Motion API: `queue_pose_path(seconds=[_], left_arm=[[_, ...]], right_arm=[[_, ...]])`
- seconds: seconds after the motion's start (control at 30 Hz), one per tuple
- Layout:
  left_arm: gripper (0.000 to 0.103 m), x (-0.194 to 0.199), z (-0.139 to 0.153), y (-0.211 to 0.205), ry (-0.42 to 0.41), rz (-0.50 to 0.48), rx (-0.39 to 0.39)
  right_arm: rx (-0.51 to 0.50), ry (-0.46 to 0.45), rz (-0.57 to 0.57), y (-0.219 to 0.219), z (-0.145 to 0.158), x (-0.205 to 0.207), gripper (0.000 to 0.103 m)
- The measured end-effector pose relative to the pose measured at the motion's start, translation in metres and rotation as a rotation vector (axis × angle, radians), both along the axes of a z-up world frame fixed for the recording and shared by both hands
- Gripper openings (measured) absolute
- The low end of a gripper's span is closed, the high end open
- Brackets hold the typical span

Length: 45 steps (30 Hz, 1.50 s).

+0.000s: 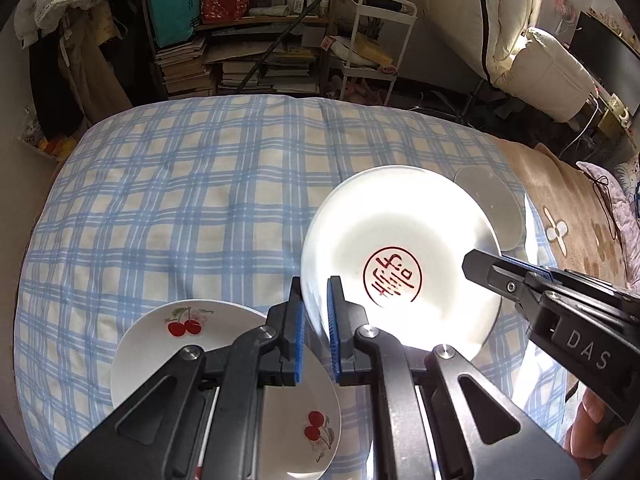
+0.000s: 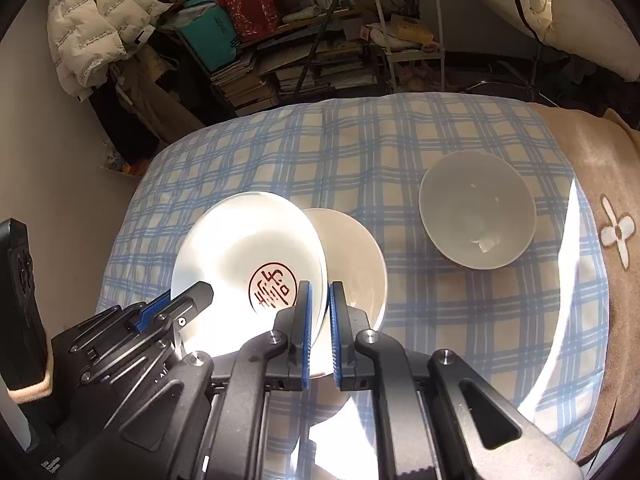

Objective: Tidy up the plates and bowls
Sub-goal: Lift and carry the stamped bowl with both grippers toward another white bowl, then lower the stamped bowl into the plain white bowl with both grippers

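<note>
A white plate with a red seal mark [image 1: 400, 240] [image 2: 248, 248] hangs tilted over the blue checked bedcover [image 1: 192, 200], held from both sides. My left gripper [image 1: 318, 320] [image 2: 196, 292] is shut on its left rim. My right gripper [image 2: 319, 320] [image 1: 480, 264] is shut on its right rim. A plain white plate [image 2: 356, 256] lies just beyond and partly under the seal plate. A cherry-patterned plate [image 1: 152, 344] lies below my left gripper, half hidden by it. A white bowl [image 2: 478, 216] stands upright farther right.
A brown blanket with flower shapes [image 1: 568, 216] [image 2: 600, 184] covers the bed's right side. Behind the bed stand book-filled shelves [image 1: 240, 64] and a white cart [image 1: 376, 40]. A person's hand [image 1: 592, 432] shows at the right edge. A round white dish [image 1: 492, 204] peeks from behind the seal plate.
</note>
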State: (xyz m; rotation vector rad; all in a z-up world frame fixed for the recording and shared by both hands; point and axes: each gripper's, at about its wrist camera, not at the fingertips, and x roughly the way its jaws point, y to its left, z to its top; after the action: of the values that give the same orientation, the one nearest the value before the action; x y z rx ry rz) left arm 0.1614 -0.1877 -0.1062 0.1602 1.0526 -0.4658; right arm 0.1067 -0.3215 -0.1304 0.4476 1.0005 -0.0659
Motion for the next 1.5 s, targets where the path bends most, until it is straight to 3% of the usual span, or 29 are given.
queue_pose_path(seconds=[0.73,1.5], left_arm=[[0.01,0.006,-0.024,-0.006,0.053,-0.003,0.019],[0.011,0.008,-0.028,-0.009,0.072,0.004,0.022]], right_arm=[[0.003,0.082,-0.029,-0.001,-0.026,0.008,0.01],[0.005,0.096,-0.046,-0.003,-0.03,0.011,0.01]])
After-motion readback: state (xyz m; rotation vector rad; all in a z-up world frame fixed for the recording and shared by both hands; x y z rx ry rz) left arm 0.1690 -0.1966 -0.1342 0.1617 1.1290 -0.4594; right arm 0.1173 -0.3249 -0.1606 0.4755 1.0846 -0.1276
